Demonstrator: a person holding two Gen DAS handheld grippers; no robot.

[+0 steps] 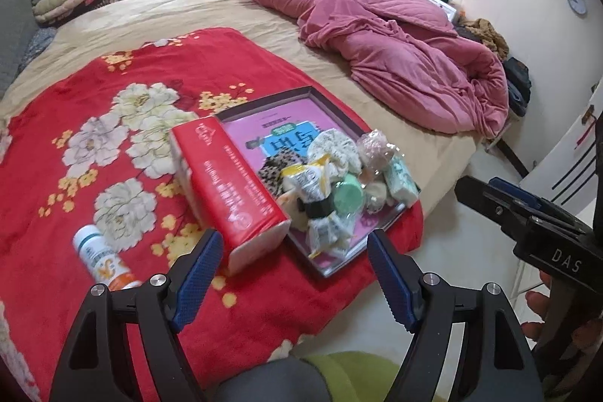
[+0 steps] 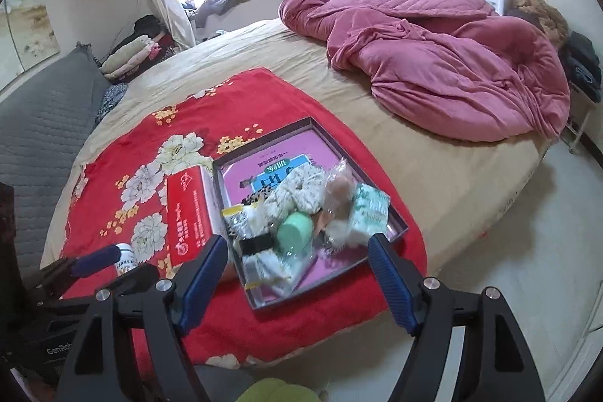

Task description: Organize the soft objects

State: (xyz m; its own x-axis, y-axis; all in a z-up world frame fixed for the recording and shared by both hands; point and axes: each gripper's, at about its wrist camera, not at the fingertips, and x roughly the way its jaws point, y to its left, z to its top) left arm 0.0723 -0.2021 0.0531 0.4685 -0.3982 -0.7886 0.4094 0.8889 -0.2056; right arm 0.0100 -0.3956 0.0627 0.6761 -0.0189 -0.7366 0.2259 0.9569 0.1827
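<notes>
Both claws stand with jaws wide apart, holding nothing. Left gripper (image 1: 294, 274) hovers over the red floral blanket (image 1: 132, 145), just short of the red tissue pack (image 1: 230, 183); right gripper (image 2: 297, 274) hovers at the near edge of the shallow tray (image 2: 399, 221). Soft objects lie piled in the tray: cream scrunchie (image 2: 301, 191), green sponge (image 2: 296, 232), wrapped packets (image 2: 371, 210). Only the left view shows the white-and-orange bottle (image 1: 101, 259) in full; the right view shows the grey pillow (image 2: 49, 123).

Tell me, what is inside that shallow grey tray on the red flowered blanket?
The shallow grey tray holds a heap of small things: a mint-green round container, a cream knitted scrunchie and crinkly plastic-wrapped packets. A pink printed sheet lines it; the heap hides most of its print.
</notes>
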